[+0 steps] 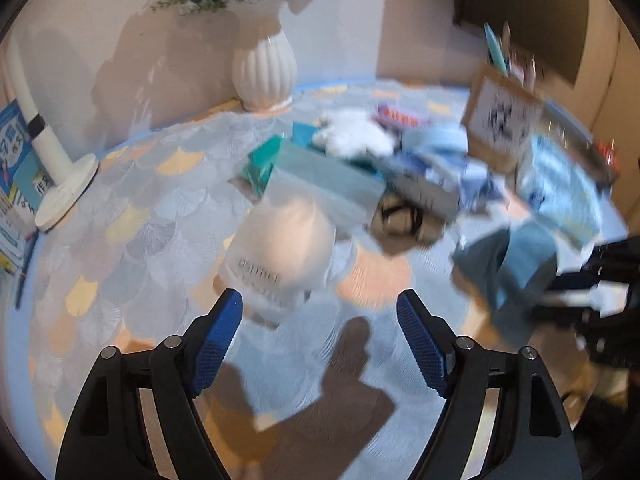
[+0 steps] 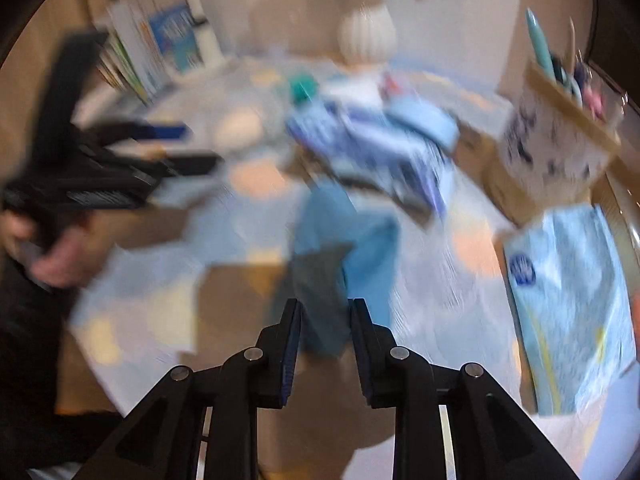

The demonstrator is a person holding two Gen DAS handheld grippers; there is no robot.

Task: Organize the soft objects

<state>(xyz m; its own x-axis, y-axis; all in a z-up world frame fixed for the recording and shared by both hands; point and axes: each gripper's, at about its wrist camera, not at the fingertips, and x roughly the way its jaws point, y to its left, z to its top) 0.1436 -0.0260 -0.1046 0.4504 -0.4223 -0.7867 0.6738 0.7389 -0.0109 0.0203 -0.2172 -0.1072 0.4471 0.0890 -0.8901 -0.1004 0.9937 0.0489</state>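
Observation:
A blue cloth stands crumpled on the scale-patterned table cover. Its dark lower fold reaches between the fingers of my right gripper, whose jaws stand a little apart; blur hides any contact. In the left wrist view the same cloth sits just left of the right gripper. My left gripper is open and holds nothing. A white pouch with dark lettering lies just beyond its left fingertip. A hand holds the left gripper at the left of the right wrist view.
A heap of soft items lies mid-table: white plush, blue fabrics and a teal box. A white ribbed vase, a lamp base, a cardboard pen holder and a light-blue package ring the table.

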